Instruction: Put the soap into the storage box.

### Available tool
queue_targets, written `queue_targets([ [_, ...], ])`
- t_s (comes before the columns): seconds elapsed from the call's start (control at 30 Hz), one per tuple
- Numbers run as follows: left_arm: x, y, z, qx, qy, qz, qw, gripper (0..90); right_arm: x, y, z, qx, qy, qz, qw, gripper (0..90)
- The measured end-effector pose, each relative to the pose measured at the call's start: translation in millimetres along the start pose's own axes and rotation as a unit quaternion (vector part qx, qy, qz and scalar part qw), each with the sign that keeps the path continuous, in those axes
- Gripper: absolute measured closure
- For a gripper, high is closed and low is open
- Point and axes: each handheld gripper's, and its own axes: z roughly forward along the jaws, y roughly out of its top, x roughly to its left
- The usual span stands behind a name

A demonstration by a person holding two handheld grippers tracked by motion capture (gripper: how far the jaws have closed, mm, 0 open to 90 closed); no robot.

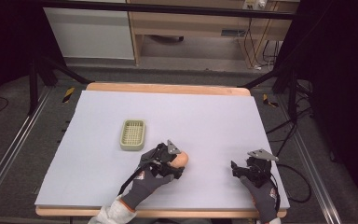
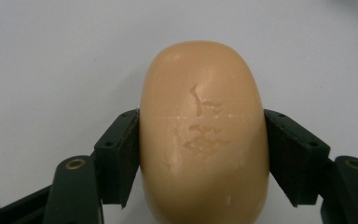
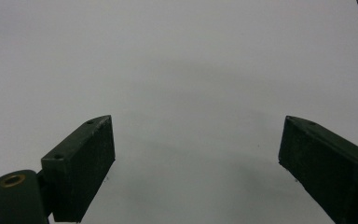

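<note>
The left gripper (image 2: pixel 200 154) holds a bar of soap (image 2: pixel 203 130) between its two jaws, which press on both sides of the bar. In the high view the soap (image 1: pixel 182 159) is near the front middle of the table (image 1: pixel 214 116). A pale green soap dish (image 1: pixel 133 134) stands just behind and left of it, apart. The right gripper (image 3: pixel 196 154) is wide apart, with nothing between its jaws, above the table's front right part.

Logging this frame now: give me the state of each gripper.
Left gripper: shut on the bar of soap, jaws pressing both its sides.
Right gripper: open, jaws wide apart, holding nothing.
</note>
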Motion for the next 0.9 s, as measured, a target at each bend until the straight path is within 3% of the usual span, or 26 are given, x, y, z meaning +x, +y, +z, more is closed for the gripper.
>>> queue_targets([
  [0.9, 44.4, -16.8, -45.4, -0.026, 0.027, -0.040, 0.9985, 31.7, 0.2, -0.3, -2.7, -0.006, -0.001, 0.001, 1.0000, 10.5],
])
